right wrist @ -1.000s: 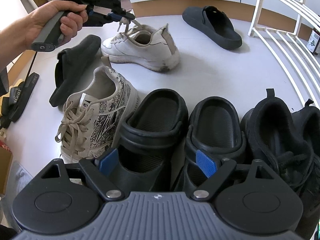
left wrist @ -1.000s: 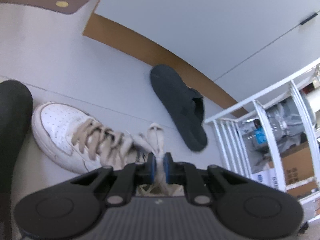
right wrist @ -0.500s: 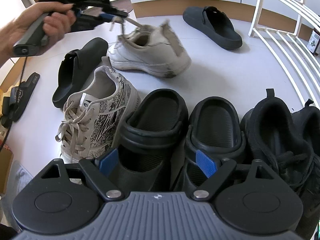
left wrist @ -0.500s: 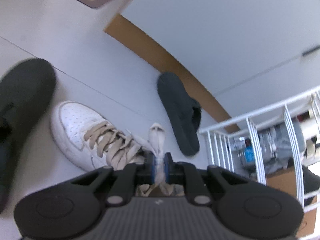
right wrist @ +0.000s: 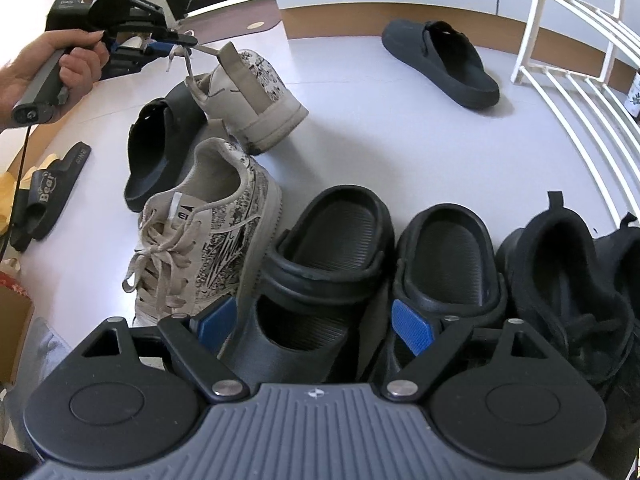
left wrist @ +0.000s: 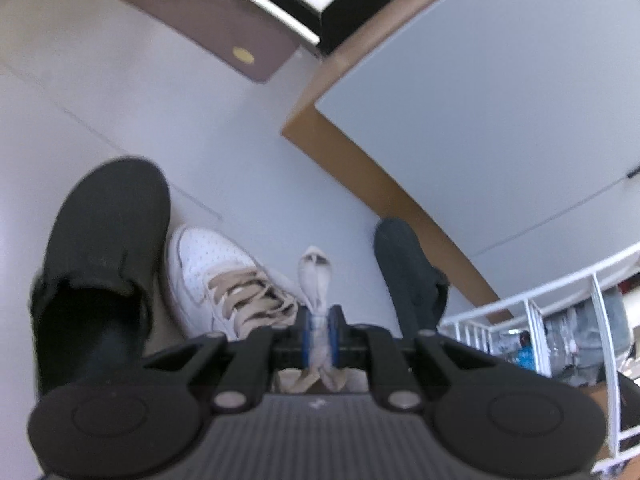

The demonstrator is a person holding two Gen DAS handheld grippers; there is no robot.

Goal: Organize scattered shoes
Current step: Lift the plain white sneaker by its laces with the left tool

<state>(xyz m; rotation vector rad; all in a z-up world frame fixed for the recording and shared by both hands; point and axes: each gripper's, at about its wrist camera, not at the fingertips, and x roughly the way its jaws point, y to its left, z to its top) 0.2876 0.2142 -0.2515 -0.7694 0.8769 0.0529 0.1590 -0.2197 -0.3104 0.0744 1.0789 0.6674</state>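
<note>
The step in hand is the carrying of 1 printed white sneaker (right wrist: 248, 100) toward its mate: the left gripper (right wrist: 192, 42), held in a person's hand (right wrist: 60, 68), has its jaws clamped together on the sneaker's tongue or pull tab (left wrist: 318, 280), and the shoe hangs heel-low and tilted, seemingly just above the pale floor (right wrist: 360, 140), close against a black slide (right wrist: 160, 148). Its partner, the laced printed sneaker (right wrist: 204, 240), already stands at the left end of a row with 2 black clogs (right wrist: 332, 264) and black knit trainers (right wrist: 568, 280). The right gripper (right wrist: 316, 322) hovers low over the nearer clog with its blue pads wide apart, and nothing is pressed between them. The next move likely calls for swinging the hanging sneaker in beside its mate, toe pointing the same way, and lowering it flat before the jaws part; held by such a soft tab, it may twist or swing. The right wrist view shows the whole layout: the row, the hand, a far black mule (right wrist: 440, 60) and the white wire rack (right wrist: 580, 60). The left wrist view gives the pinch itself at close range, plus the perforated toe and tan laces (left wrist: 248, 292), which the other view hides.
</note>
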